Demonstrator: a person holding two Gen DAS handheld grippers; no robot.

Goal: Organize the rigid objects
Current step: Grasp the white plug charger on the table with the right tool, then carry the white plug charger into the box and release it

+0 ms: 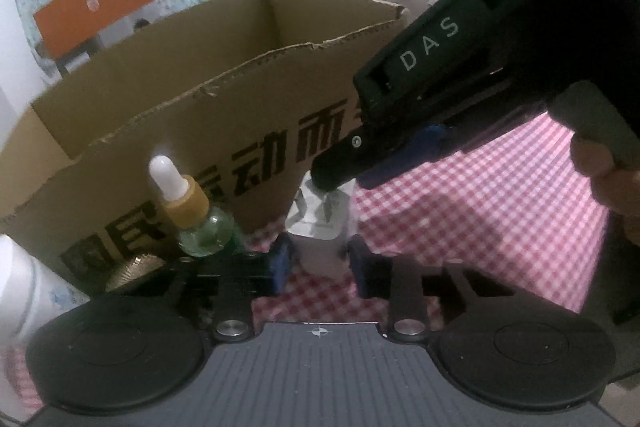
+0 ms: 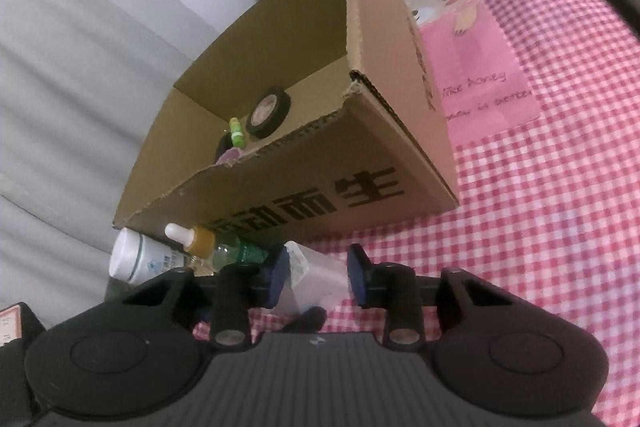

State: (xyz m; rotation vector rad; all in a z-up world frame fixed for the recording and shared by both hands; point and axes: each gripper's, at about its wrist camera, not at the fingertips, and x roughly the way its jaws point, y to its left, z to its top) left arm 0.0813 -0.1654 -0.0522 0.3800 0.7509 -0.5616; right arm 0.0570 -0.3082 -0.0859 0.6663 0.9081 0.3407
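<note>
A small white cup with a crumpled foil lid (image 1: pixel 320 223) stands on the pink checked cloth in front of a cardboard box (image 1: pixel 120 115). My left gripper (image 1: pixel 318 263) is open with its pads either side of the cup's base. My right gripper (image 2: pixel 316 275) comes in from the upper right; in the left wrist view its fingers (image 1: pixel 344 167) are at the cup's foil top, and in its own view the cup (image 2: pixel 316 271) sits between its open pads. A dropper bottle (image 1: pixel 192 211) stands left of the cup. The box (image 2: pixel 280 99) holds a tape roll (image 2: pixel 267 111) and small items.
A white bottle (image 2: pixel 136 261) lies left of the dropper bottle (image 2: pixel 208 245), against the box. A gold round thing (image 1: pixel 134 269) lies by the left finger. A pink printed cloth panel (image 2: pixel 476 67) lies right of the box. An orange box (image 1: pixel 94 5) stands behind.
</note>
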